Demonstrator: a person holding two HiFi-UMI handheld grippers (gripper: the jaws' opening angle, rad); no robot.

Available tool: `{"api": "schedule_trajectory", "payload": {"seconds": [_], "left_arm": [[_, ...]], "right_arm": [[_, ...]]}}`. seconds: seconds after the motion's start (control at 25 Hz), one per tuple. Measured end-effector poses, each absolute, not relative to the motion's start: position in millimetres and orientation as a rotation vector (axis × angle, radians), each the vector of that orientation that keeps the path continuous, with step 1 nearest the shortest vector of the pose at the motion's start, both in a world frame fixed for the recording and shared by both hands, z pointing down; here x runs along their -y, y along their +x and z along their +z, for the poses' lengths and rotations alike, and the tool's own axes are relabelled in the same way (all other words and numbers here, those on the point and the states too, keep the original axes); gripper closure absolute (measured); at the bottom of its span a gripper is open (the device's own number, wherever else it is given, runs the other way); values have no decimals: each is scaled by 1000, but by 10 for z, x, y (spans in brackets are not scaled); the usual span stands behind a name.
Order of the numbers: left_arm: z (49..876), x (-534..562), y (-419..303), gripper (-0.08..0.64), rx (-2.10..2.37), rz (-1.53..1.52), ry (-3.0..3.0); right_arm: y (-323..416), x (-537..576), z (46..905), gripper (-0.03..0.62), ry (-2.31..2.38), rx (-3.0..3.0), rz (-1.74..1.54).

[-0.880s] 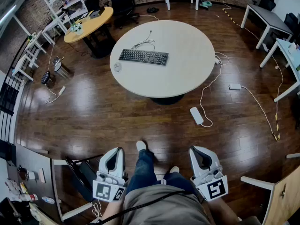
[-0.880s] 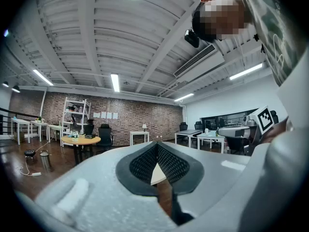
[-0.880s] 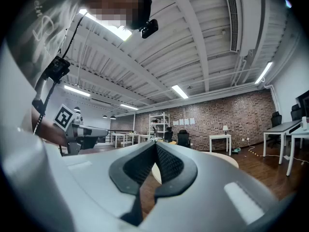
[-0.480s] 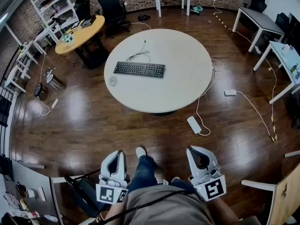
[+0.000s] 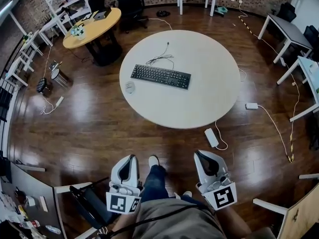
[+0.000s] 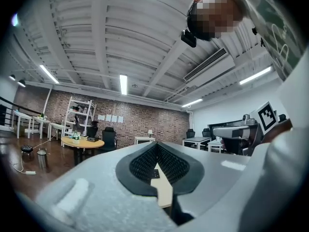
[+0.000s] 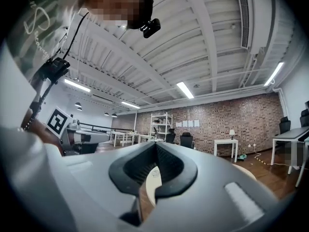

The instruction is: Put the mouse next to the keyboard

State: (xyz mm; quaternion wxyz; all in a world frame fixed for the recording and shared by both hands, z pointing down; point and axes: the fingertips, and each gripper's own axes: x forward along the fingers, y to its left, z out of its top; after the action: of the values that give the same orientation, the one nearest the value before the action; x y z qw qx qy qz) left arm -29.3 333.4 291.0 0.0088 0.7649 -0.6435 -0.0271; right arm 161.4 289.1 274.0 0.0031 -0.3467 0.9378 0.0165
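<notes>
Now, mouse (image 5: pixel 129 87) near keyboard (image 5: pixel 160 76) on round table (image 5: pixel 199 96), left gripper (image 5: pixel 128 159) and right gripper (image 5: pixel 202 155) jaws closed, empty.

On the round white table (image 5: pixel 209 103), the small pale mouse (image 5: pixel 129 87) left of the long black keyboard (image 5: pixel 161 76) is too small to show buttons or cable. In both gripper views only a pale sliver of that table shows, the rest hidden.

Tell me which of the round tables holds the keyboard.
The large white table, mid-room, with the black keyboard on it. The smaller yellow table has none.
</notes>
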Motion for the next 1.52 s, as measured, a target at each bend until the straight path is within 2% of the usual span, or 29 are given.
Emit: {"api": "schedule_trajectory", "payload": {"seconds": [1.08, 1.52], "left_arm": [[3063, -2442, -1023, 558, 2004, -119, 2338], [2987, -1948, -1763, 558, 1956, -148, 2384]], "right_arm": [[767, -1968, 3026, 588, -1034, -3061, -35], [-177, -1589, 2788, 588, -970, -3030, -32]]}}
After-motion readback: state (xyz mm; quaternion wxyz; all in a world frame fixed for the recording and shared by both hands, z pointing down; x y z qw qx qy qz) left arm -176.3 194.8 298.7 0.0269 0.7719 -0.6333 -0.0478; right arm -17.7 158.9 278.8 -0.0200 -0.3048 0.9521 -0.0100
